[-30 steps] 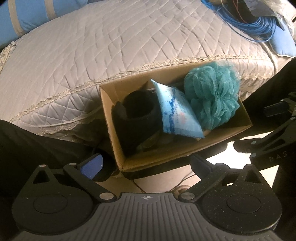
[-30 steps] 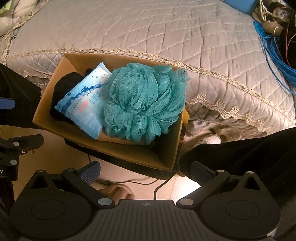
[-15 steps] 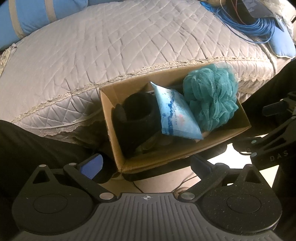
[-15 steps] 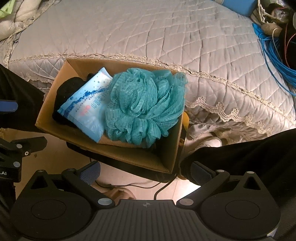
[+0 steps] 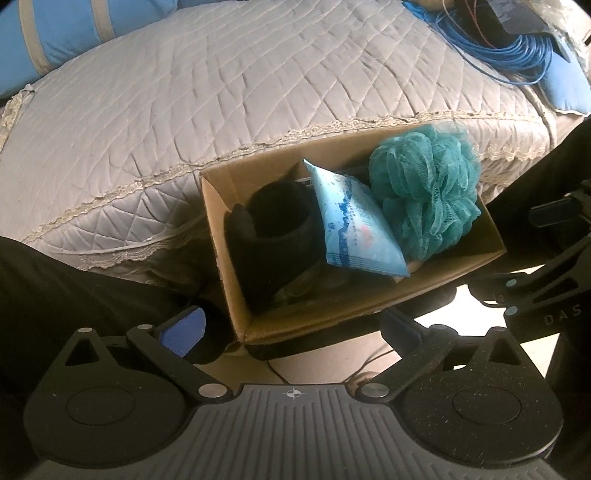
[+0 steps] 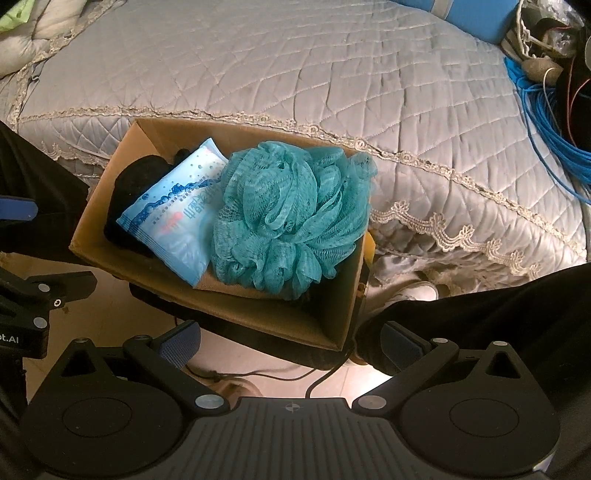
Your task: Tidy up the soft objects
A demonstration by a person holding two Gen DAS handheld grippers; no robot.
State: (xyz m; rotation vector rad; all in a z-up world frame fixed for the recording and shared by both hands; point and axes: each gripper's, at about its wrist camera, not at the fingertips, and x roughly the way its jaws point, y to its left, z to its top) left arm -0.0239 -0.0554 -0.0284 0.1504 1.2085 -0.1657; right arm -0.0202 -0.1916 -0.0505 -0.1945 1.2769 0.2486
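A brown cardboard box [image 5: 236, 288] [image 6: 325, 314] sits against the edge of a quilted grey bed. Inside it lie a teal mesh bath pouf [image 5: 424, 192] [image 6: 291, 218], a light blue tissue pack [image 5: 354, 225] [image 6: 177, 218] and a rolled black cloth [image 5: 273, 229] [image 6: 140, 177]. My left gripper [image 5: 291, 328] hangs open over the box's near left corner, holding nothing. Over the near right corner my right gripper [image 6: 291, 339] is also open and empty. The right gripper's frame [image 5: 546, 291] shows at the right edge of the left wrist view.
The quilted grey bedspread [image 5: 221, 92] [image 6: 295, 66] fills the far side. A coil of blue cable [image 5: 498, 40] [image 6: 546, 122] lies at its right end beside blue cushions [image 5: 55, 29]. Black fabric [image 5: 55, 280] flanks the box, and a thin cable [image 6: 258, 373] runs over the pale floor below.
Both grippers have drawn back a little from the box, so it looks slightly smaller and farther. The box's contents have not moved.
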